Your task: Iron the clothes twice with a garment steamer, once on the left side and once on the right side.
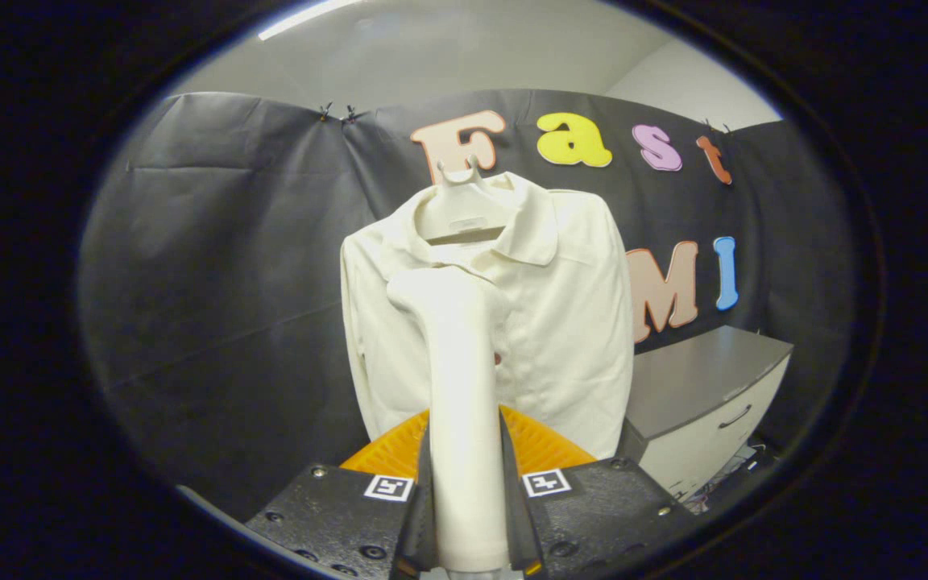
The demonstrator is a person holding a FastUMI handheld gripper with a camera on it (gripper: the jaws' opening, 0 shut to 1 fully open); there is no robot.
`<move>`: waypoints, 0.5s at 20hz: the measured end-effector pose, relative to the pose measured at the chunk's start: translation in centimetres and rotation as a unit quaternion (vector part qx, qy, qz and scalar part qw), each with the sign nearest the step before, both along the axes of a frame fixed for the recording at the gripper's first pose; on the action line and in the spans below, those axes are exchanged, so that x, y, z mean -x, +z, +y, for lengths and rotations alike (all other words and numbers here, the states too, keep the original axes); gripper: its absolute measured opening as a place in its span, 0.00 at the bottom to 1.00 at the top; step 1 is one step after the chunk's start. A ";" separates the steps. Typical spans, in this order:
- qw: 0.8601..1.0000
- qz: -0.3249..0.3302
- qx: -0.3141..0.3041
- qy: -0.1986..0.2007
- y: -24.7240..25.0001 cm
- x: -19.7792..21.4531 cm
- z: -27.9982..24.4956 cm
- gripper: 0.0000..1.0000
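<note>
Against black booth cloth hung cream collared shirt (pixel 528 322); fingers (pixel 464 515) pinched upright white plastic steamer handle (pixel 460 419), head touching or nearly touching shirt's left-of-centre chest

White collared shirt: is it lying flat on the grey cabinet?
No. The white collared shirt hangs on a white hanger, beside the grey cabinet; the gripper clamps the white steamer.

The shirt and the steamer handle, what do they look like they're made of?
The shirt looks like a soft woven cloth, cream and matte, with faint creases. The steamer handle, gripped between the gripper fingers, looks like smooth moulded plastic with a slight sheen, though I can't be sure.
</note>
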State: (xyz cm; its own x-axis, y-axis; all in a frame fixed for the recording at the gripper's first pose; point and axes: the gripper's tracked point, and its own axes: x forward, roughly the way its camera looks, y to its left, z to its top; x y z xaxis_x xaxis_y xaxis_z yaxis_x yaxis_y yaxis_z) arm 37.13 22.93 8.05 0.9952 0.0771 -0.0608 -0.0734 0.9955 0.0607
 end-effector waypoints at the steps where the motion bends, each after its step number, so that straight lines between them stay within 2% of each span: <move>1: 1.000 0.001 -0.002 0.005 -0.2 -0.5 0.6 0.35; 4: 1.000 0.011 -0.012 0.016 -1.4 -2.3 2.9 0.35; 10: 0.999 0.023 0.035 0.012 -4.0 -5.5 4.6 0.35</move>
